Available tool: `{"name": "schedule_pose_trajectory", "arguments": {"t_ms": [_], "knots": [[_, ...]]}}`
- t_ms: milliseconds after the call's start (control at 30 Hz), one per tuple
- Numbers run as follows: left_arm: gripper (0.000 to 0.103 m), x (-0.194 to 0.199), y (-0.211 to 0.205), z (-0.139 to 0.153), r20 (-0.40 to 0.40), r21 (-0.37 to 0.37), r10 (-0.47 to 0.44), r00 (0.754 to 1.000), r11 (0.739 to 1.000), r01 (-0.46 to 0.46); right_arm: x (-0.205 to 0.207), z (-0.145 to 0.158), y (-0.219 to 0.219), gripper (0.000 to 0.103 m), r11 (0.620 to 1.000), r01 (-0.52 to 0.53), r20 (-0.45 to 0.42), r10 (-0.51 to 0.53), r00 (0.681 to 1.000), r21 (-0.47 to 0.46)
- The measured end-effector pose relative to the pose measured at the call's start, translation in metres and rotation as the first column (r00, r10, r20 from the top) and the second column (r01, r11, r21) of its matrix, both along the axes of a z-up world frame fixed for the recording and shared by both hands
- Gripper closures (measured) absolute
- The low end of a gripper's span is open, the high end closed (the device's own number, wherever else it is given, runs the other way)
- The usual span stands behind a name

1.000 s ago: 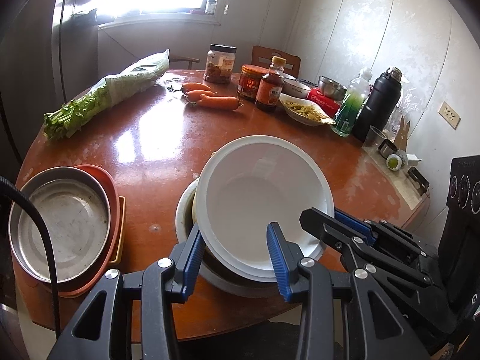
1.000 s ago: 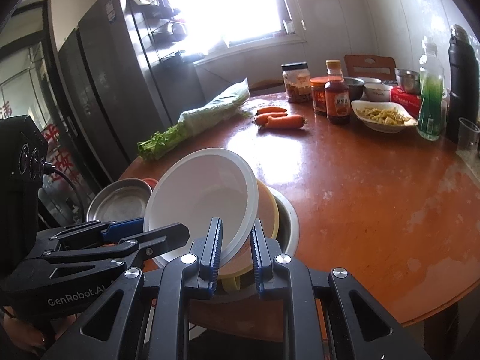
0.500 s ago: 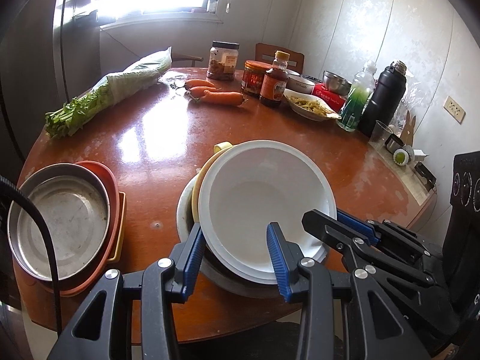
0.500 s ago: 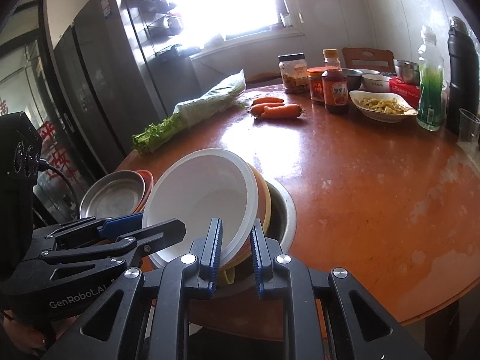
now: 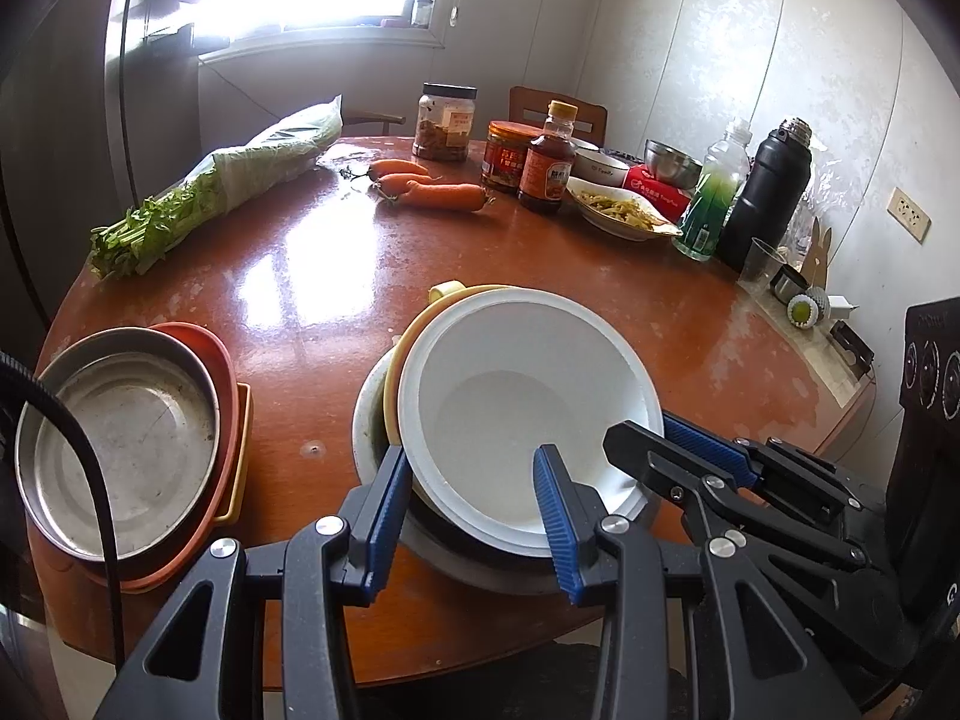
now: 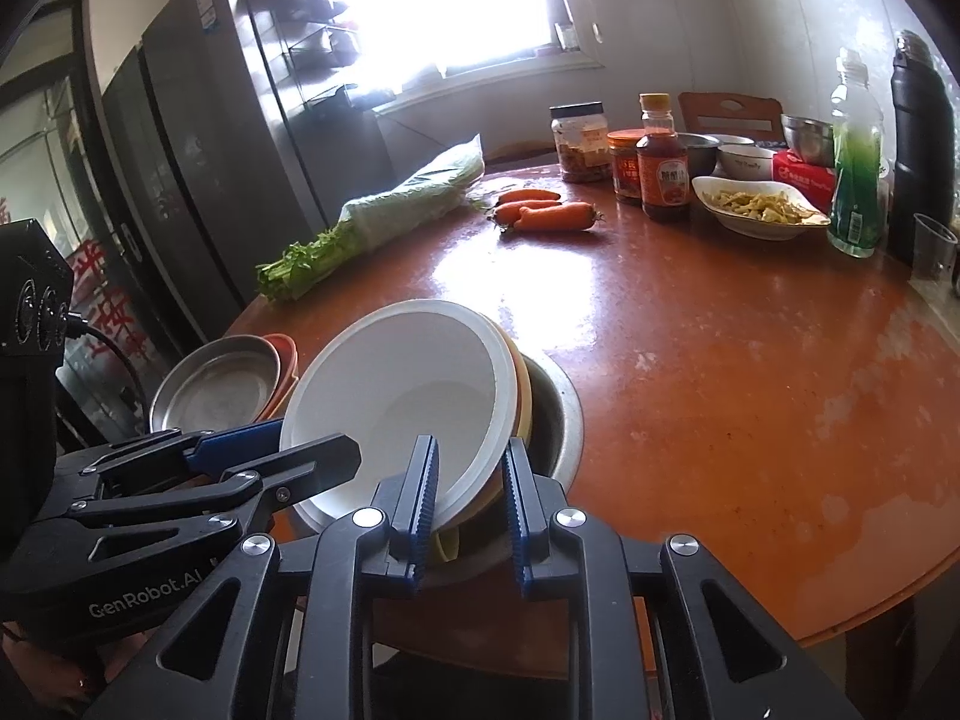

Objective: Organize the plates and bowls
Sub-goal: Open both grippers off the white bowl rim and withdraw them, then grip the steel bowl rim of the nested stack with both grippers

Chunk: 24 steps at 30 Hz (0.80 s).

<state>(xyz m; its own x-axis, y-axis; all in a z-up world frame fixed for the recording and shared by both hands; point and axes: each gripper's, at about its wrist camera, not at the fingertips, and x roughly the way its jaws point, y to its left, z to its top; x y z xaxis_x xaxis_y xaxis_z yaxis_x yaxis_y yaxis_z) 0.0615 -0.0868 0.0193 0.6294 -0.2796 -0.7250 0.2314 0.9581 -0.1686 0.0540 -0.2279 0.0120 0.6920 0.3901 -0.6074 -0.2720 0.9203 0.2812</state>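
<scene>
A round, glossy reddish-brown wooden table (image 5: 312, 264) stands in a small kitchen with pale panelled walls, a bright window behind it and a tall dark refrigerator (image 6: 198, 138) to one side.

On the far side I count three orange carrots (image 5: 429, 189), one bundle of leafy greens in a clear plastic sleeve (image 5: 228, 186), two lidded jars, one brown sauce bottle (image 5: 547, 162), one white dish of yellowish food (image 5: 621, 213), one green-tinted plastic bottle (image 5: 711, 204) and one black flask (image 5: 762, 192).

Close to the near edge are two stacks. One is a round steel plate (image 5: 123, 438) resting in a terracotta-coloured dish. The other is a white plastic bowl (image 5: 528, 408), tilted, sitting in a yellow bowl (image 5: 420, 324), both inside a wide steel basin (image 6: 555, 414).

My left gripper (image 5: 465, 516) has its jaws moderately apart around the near rim of the white bowl; whether its pads press the rim, I cannot tell. My right gripper (image 6: 471, 501) has narrow jaws that are opening, with the rims of the white and yellow bowls between them.
</scene>
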Motion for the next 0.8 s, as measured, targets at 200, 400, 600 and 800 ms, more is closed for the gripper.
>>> {"name": "schedule_pose_trajectory", "arguments": {"t_ms": [200, 400, 600, 800], "knots": [[0.061, 0.000, 0.001, -0.001, 0.000, -0.001, 0.005, 1.000, 1.000, -0.005, -0.001, 0.001, -0.004, 0.074, 1.000, 0.013, 0.004, -0.013, 1.000, 0.006], [0.060, 0.001, 0.010, 0.001, -0.002, -0.030, 0.018, 1.000, 0.999, -0.018, -0.004, 0.008, -0.013, 0.059, 0.998, 0.059, 0.025, -0.060, 0.998, 0.018], [0.057, -0.001, 0.020, 0.008, 0.013, -0.054, 0.031, 0.999, 0.998, -0.030, -0.007, 0.013, -0.021, 0.046, 0.995, 0.093, 0.038, -0.094, 0.995, 0.026], [0.049, -0.005, 0.027, 0.016, 0.032, -0.059, 0.045, 0.998, 0.997, -0.043, -0.011, 0.019, -0.022, 0.042, 0.995, 0.094, 0.055, -0.095, 0.994, 0.025]]}}
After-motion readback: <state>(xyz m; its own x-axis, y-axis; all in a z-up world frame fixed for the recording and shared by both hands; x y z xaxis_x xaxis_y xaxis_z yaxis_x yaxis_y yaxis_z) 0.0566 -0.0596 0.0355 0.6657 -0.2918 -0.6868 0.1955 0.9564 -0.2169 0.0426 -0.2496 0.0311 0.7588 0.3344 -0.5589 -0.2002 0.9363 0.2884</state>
